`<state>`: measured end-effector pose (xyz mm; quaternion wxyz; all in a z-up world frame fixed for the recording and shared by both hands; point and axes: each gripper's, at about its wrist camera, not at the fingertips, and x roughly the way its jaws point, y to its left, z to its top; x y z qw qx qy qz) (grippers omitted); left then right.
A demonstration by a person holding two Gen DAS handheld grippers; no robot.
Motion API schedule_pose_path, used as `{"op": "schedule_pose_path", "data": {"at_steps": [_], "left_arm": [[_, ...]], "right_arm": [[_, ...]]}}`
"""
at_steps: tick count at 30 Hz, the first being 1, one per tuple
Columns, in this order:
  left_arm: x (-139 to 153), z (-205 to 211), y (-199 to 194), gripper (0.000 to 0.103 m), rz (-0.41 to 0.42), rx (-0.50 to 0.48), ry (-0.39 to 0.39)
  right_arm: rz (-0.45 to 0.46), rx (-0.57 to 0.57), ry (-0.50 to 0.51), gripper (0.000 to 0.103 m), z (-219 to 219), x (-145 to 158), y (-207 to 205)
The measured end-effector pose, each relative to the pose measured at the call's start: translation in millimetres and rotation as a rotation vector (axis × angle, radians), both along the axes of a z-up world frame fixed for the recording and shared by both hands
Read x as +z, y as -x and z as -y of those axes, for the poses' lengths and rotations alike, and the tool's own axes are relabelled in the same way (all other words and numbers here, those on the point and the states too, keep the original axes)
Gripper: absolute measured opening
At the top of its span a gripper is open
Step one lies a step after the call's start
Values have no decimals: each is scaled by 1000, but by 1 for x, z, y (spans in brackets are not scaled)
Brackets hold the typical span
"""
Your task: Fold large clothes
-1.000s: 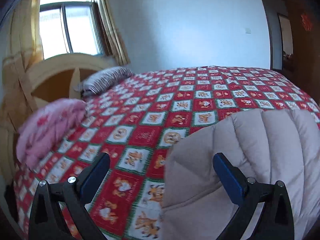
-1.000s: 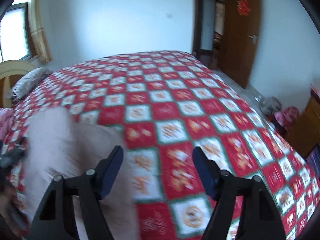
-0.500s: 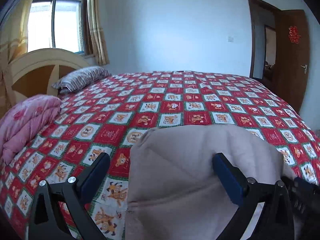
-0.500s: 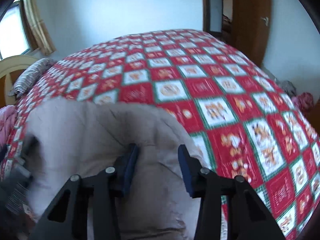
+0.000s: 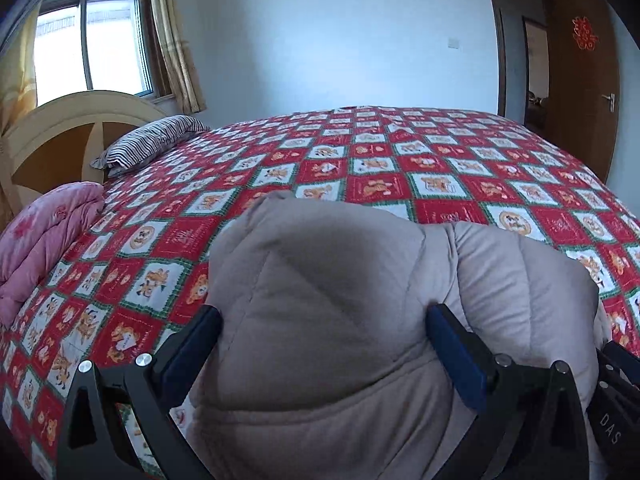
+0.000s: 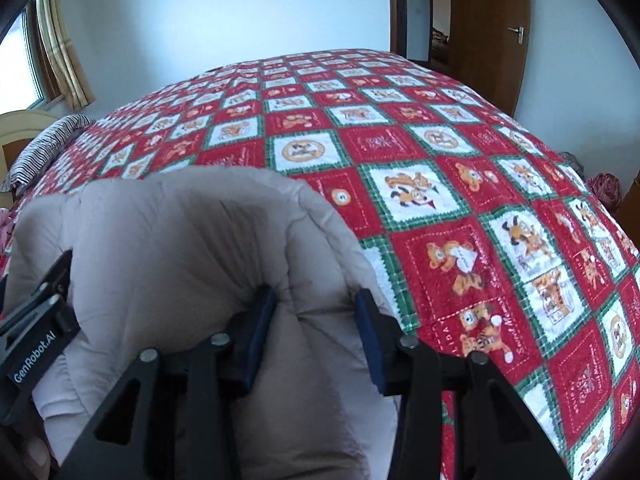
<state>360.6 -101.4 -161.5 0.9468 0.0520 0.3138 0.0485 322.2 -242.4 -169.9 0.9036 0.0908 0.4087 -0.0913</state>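
A beige padded jacket (image 5: 332, 320) lies bunched at the near edge of the bed, also seen in the right wrist view (image 6: 180, 248). My left gripper (image 5: 322, 312) is open wide, and the jacket's bulk fills the space between its blue pads (image 5: 192, 348). My right gripper (image 6: 314, 304) is shut on a thick fold at the jacket's right side, and the cloth puckers around the pads (image 6: 260, 320). The jacket's lower part is hidden under both grippers.
A red, white and green patchwork bedspread (image 5: 400, 184) covers the whole bed. A striped pillow (image 5: 148, 144) and a folded pink quilt (image 5: 44, 236) lie by the headboard (image 5: 60, 128) at the left. A brown door (image 6: 492, 28) stands beyond the bed.
Both grippers came down onto the jacket. The right jaws narrowed from wide apart onto a fold of it. The left gripper slid right until the jacket sat between its fingers.
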Motion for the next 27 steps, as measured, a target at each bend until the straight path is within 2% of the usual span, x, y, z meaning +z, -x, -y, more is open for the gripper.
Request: {"op": "schedule_pose_path", "data": {"at_steps": [5,12,19,27], "left_arm": [[-10,4,-7,103,-19,-4,-10],[-18,-1,-14,103,-66,-13,21],[-24,6,-20,103,-91,-9,-17],[-27,4,-22,103,-91,-5,-5]], "right_arm": [[-13,-8,-21,44,6,-12,-2],[-27,-2,-6,44,2,-20,-7],[-43,-3,23,45,-1,-25,-12],[-52,1,52,48,-5,-28,-17]]}}
